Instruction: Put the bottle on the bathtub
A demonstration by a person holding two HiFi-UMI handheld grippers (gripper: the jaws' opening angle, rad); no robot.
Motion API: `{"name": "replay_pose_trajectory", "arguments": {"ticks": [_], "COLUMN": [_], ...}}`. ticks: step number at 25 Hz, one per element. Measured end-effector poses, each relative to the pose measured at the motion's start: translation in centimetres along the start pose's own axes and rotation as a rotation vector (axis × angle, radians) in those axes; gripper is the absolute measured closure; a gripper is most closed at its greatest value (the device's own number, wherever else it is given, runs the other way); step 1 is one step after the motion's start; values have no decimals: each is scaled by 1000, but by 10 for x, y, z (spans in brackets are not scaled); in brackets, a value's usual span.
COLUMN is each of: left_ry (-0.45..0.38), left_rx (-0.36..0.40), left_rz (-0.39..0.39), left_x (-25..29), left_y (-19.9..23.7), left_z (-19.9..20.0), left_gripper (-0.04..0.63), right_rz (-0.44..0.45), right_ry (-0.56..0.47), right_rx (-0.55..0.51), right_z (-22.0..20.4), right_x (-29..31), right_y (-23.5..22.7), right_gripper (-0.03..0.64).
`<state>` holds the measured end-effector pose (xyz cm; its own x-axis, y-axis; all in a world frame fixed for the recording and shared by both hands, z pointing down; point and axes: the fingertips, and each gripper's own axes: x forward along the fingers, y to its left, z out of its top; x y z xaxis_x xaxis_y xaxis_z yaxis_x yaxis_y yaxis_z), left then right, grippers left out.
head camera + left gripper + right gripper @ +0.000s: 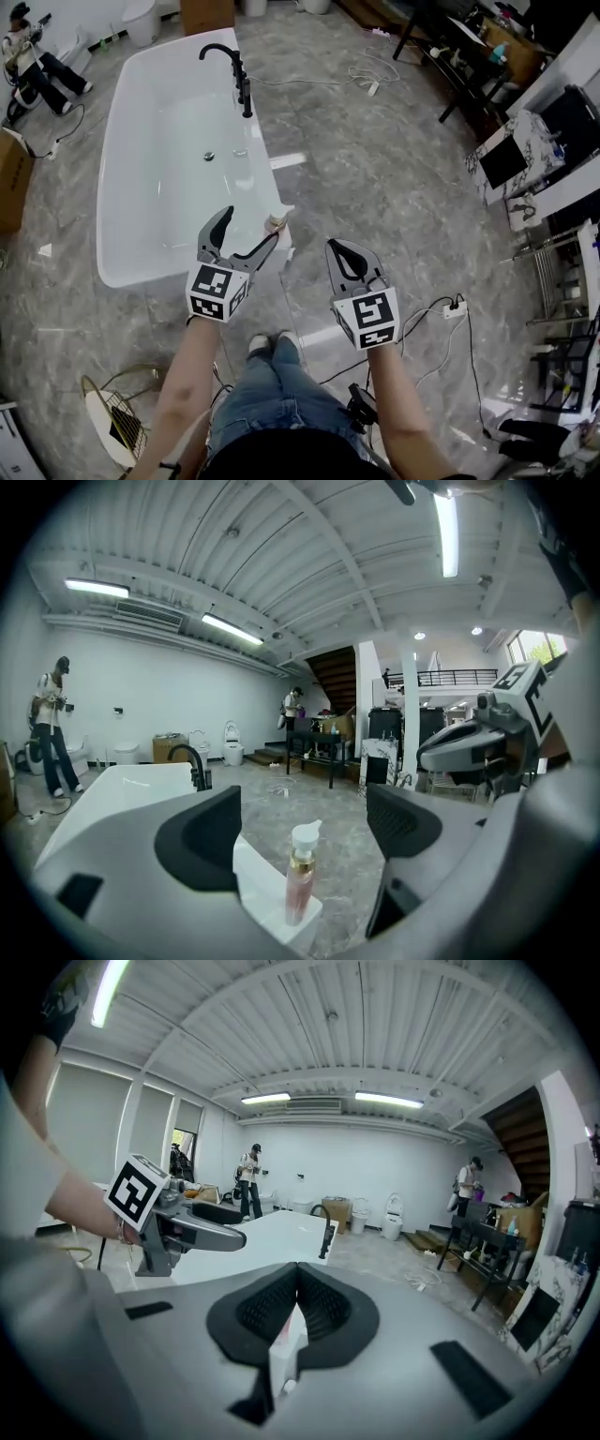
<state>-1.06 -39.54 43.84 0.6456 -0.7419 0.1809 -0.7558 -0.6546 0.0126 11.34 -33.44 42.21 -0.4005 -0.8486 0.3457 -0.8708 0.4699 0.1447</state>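
Observation:
A pink pump bottle (300,874) with a white cap stands upright on the near right corner of the white bathtub (122,785). In the head view the bottle (275,223) is small on the tub rim (267,159). My left gripper (251,225) is open, its jaws either side of the bottle and not touching it; in its own view the gripper (302,832) has the bottle a little ahead of the pads. My right gripper (341,247) is shut and empty, over the floor to the right of the tub. In the right gripper view the jaws (296,1312) are pressed together.
A black faucet (234,70) stands on the tub's right rim. A person (33,56) crouches at the far left. A power strip (455,307) and cables lie on the marble floor, a wire basket (117,417) at bottom left, a black table (459,56) at top right.

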Motion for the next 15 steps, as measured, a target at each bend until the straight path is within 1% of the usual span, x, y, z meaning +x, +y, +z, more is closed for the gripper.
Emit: {"name": "replay_pose_trajectory", "arguments": {"ticks": [5,11,13,15], "left_ry": [-2,-51,-69,-90], "left_rx": [17,42,51,49], "left_rz": [-5,-9,-3,6], "left_x": [-17,-36,-43,-50], "left_y": [-1,5,5,5], "left_z": [25,64,76,88], "left_gripper": [173,173,173,174], "right_rz": [-21,-61,-78,-93], "right_ry": [-44,-89,-91,-115], "right_rx": [-2,-48,-48,-36], "right_z": [34,67,75,86], "right_x": [-12,-31,-38,-45], "right_y": [-2,3,3,0], "right_gripper": [601,601,600,600]}}
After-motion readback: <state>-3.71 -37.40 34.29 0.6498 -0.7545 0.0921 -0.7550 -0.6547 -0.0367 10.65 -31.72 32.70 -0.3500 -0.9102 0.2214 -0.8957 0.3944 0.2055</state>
